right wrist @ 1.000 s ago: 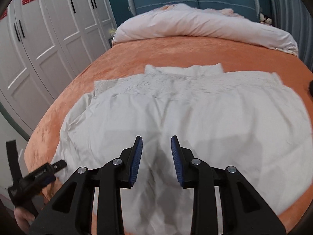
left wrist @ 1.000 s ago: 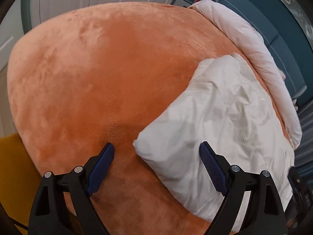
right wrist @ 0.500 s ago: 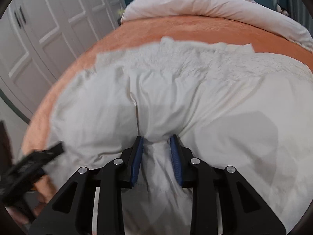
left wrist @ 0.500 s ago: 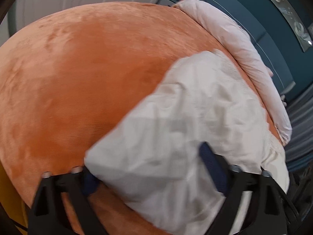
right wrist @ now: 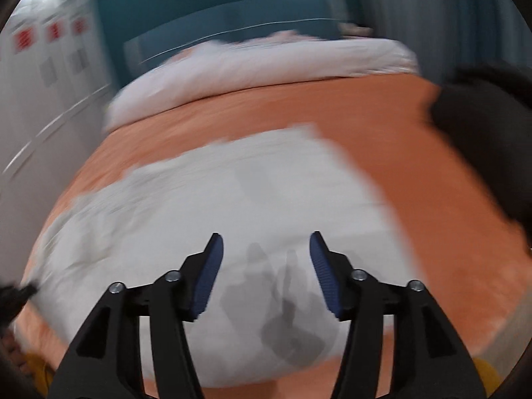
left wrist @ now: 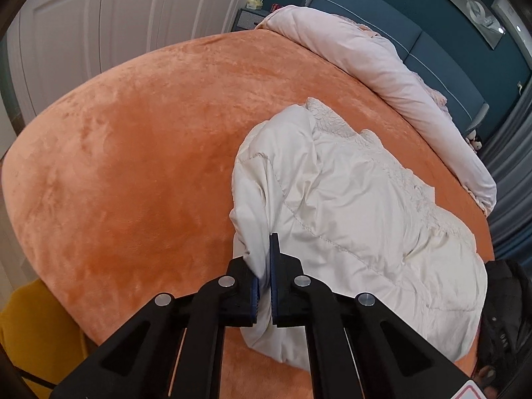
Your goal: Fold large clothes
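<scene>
Left wrist view: a bed [left wrist: 133, 173] covered with an orange plush blanket fills most of the field. A pale pink duvet [left wrist: 382, 69] is rolled along the far edge of the bed, against a teal headboard [left wrist: 442, 66], with white wardrobe doors [left wrist: 116, 23] beyond the left side. A white padded garment [left wrist: 365, 219], quilted with stitched seams and edged with a fleecy trim, lies bunched on the right half of the blanket, near the front edge of the bed. The left gripper [left wrist: 264, 286] is clamped on a fold at the near left edge of the garment; its blue pads [left wrist: 274, 276] stand almost together with white cloth pinched between them, and the fold rises slightly from the blanket. A black object [left wrist: 505, 316] sits at the lower right, just beside the garment; what it is cannot be told. A yellow surface [left wrist: 30, 332] shows at the lower left, below the bed.

Right wrist view (motion-blurred): the same garment [right wrist: 206, 216] spreads across the orange blanket, with the duvet [right wrist: 266, 66] behind it. The right gripper [right wrist: 266, 272] hovers above the near part of the garment, its two fingers spread wide apart and nothing between them; their shadow falls on the cloth below.
</scene>
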Demonstrator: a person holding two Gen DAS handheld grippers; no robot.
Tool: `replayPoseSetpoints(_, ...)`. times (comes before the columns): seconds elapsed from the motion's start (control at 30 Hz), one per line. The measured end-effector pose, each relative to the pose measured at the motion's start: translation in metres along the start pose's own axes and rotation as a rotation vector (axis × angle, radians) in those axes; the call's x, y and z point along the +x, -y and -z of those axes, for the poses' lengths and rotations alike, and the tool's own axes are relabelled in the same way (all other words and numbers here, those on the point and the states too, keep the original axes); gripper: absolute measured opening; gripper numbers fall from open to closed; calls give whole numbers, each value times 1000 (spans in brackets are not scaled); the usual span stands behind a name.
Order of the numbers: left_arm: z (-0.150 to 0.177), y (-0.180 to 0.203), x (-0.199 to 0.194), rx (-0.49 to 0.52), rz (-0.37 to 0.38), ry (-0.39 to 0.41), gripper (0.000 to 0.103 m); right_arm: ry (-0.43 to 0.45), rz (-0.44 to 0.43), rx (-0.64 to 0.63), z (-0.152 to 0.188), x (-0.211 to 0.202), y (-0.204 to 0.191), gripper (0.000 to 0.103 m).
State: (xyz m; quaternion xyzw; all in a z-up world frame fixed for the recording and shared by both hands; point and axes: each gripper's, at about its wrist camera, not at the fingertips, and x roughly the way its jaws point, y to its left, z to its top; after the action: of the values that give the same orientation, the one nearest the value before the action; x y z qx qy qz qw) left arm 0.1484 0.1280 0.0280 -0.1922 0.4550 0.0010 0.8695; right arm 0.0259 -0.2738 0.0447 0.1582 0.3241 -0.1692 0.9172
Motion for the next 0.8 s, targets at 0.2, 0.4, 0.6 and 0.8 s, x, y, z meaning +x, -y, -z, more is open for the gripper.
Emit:
replayPoseSetpoints(0.2, 3, -8, 3, -41, -39, -16, 29, -102, 47, 183, 14, 11, 89, 67)
replayPoseSetpoints(0.4, 11, -43, 19, -164, -49, -27, 69, -244, -79, 308, 42, 48, 98, 81)
replayPoseSetpoints(0.6, 9, -56, 55, -232, 56, -121, 61, -248, -163, 343, 37, 48, 74, 20)
replayPoseSetpoints(0.8, -6, -31, 4, -70, 130, -58, 3, -145, -237, 255, 11, -15, 51, 7)
